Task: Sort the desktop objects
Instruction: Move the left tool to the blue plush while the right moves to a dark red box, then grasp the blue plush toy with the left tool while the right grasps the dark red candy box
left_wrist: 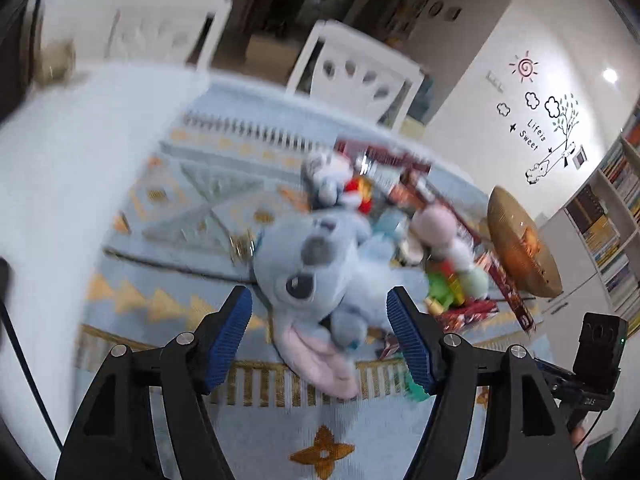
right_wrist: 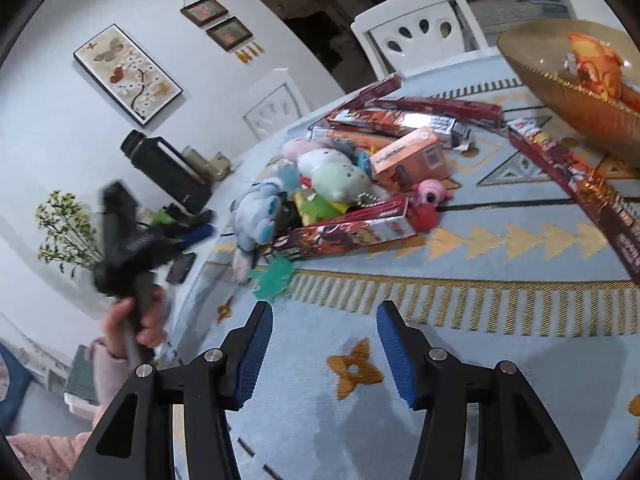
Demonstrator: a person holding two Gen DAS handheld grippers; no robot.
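Note:
A blue plush toy with pink ears [left_wrist: 316, 276] lies on the patterned tablecloth [left_wrist: 192, 208] at the near edge of a pile of soft toys and long red boxes [left_wrist: 404, 216]. My left gripper [left_wrist: 320, 312] is open, its blue pads either side of the plush, just short of it. In the right wrist view the same plush [right_wrist: 258, 216] lies at the left of the pile [right_wrist: 360, 184]. My right gripper [right_wrist: 324, 332] is open and empty above bare cloth, well short of the pile. The left gripper [right_wrist: 120, 240] shows blurred at the left, held by a hand.
A golden bowl [right_wrist: 572, 80] holding an orange packet stands at the right back. A teal toy [right_wrist: 276, 276] lies in front of the pile. A black flask [right_wrist: 168, 168], a phone and a plant stand at the table's left end. White chairs [left_wrist: 356, 68] stand behind the table.

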